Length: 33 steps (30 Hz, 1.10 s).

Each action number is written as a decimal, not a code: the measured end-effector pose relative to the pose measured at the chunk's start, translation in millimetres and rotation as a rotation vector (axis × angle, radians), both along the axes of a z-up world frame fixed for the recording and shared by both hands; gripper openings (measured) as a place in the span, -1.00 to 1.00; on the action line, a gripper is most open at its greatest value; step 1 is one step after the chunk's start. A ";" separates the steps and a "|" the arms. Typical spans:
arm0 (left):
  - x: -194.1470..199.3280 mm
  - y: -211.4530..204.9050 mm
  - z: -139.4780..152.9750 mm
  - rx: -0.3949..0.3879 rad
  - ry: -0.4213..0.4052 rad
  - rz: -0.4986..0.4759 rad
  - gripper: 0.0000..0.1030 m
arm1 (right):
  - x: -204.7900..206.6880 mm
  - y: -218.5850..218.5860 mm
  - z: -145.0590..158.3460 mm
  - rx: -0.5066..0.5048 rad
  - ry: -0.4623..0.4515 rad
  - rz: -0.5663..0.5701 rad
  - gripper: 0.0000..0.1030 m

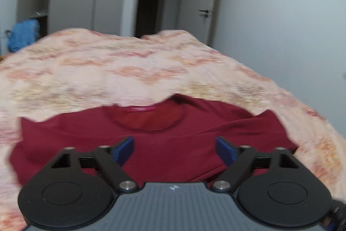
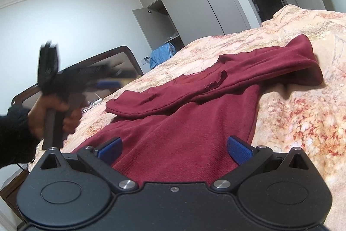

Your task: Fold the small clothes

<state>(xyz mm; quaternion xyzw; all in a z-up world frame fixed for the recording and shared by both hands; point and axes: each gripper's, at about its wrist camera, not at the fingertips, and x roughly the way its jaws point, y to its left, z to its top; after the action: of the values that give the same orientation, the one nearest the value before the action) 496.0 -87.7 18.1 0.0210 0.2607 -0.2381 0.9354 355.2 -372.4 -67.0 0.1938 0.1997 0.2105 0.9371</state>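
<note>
The left tool stood with its blue pads wide apart and nothing between them, angled down over the chest of the red top; that suggested it was free to pick a new edge for a fold; the right tool was likewise spread and empty, low over the hem end of the same top, probably waiting its turn. In the right wrist view a hand gripped the left tool's handle, blurred, off to the left beside the bed. The top lay flat on the bed, collar away from the left tool, with both sleeves drawn across the chest, so the fold looked partly done. Beyond, a wardrobe stood open; something blue sat low inside it, too small to identify.
</note>
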 end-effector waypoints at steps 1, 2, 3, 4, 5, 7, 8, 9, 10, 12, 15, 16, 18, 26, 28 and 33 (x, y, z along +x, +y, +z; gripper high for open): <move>-5.4 10.9 0.4 0.022 -0.021 0.028 0.83 | 0.8 -0.1 -0.1 0.000 0.001 0.000 0.99; -10.2 22.4 -0.8 0.052 -0.040 0.062 0.83 | 1.0 -0.1 -0.1 0.001 0.001 0.000 0.99; -13.5 34.2 -2.6 0.087 -0.052 0.105 0.83 | 1.0 -0.4 -0.1 0.002 0.000 0.000 0.99; -15.9 45.7 -6.2 0.125 -0.059 0.156 0.84 | 0.9 -1.2 -0.3 0.006 -0.002 -0.001 0.99; -17.5 57.5 -10.5 0.167 -0.064 0.212 0.83 | 0.5 -2.6 -0.4 0.014 -0.005 -0.002 0.99; -17.7 79.4 -21.7 0.249 -0.066 0.303 0.80 | 0.6 -6.2 2.8 0.032 0.002 -0.009 0.99; -16.9 89.5 -27.4 0.280 -0.068 0.330 0.73 | 1.9 -8.0 6.4 0.039 0.010 -0.013 0.99; -15.6 98.1 -32.2 0.303 -0.072 0.349 0.72 | 4.9 -9.4 10.9 0.041 0.019 -0.010 0.99; -13.6 105.3 -36.5 0.323 -0.075 0.362 0.70 | 9.2 -9.4 16.3 0.031 0.027 -0.007 0.99; -7.4 115.9 -42.6 0.359 -0.088 0.378 0.68 | 22.4 -4.7 31.7 -0.037 0.022 0.000 0.99; 6.2 122.9 -48.2 0.353 -0.122 0.371 0.66 | 55.8 10.5 58.8 -0.127 -0.013 0.043 0.99; 10.7 125.2 -49.7 0.347 -0.139 0.364 0.65 | 72.1 16.9 66.8 -0.137 -0.016 0.065 0.99; 20.1 126.3 -52.8 0.362 -0.174 0.343 0.58 | 109.4 32.7 78.1 -0.137 -0.017 0.128 0.99; 19.8 104.8 -70.5 0.514 -0.417 0.198 0.04 | 282.7 162.8 95.7 -0.202 -0.002 0.364 0.41; 18.5 99.2 -75.8 0.541 -0.442 0.173 -0.17 | 314.1 205.2 96.8 -0.245 0.009 0.428 0.40; 17.2 83.8 -95.8 0.641 -0.491 0.186 -0.55 | 359.6 282.7 80.7 -0.392 0.074 0.524 0.38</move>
<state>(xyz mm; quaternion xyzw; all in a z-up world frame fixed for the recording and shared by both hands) 513.1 -3.9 -77.7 0.3437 0.0916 -0.0474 0.9334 714.9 -89.8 13.7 -0.0410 0.3134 0.3949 0.8626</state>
